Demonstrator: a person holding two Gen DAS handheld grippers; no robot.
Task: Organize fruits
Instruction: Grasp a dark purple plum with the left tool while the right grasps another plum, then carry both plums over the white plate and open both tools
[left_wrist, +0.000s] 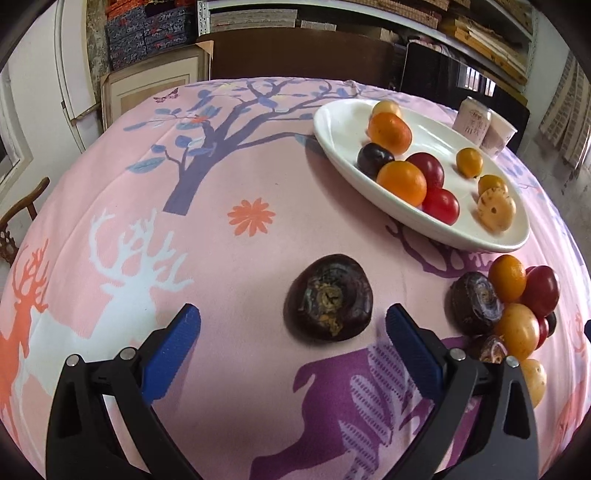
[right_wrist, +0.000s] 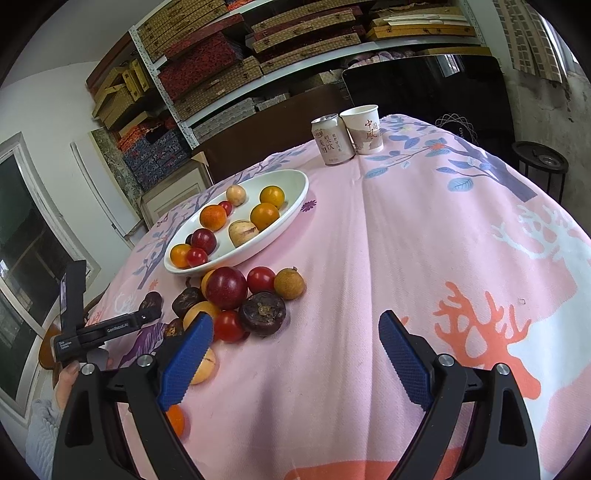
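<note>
- While the left tool (left_wrist: 293, 323) is held spread before a dark fruit (left_wrist: 328, 295), a pickup is judged underway.
- The right tool (right_wrist: 295, 334) is kept spread, empty.
- Next, pinching and carrying to the plate (left_wrist: 332, 122) are called for.

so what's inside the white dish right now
The white dish holds a mix of small fruits: orange ones, dark red ones, and pale tan ones. A dark purple fruit is half hidden behind them, and the dish floor beneath is covered.

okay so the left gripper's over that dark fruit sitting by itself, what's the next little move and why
Probably ease the left gripper down and forward so its open fingers straddle the lone dark fruit, then close. The fruit lies apart from the pile, just ahead of the fingertips, and the white dish still has room.
</note>
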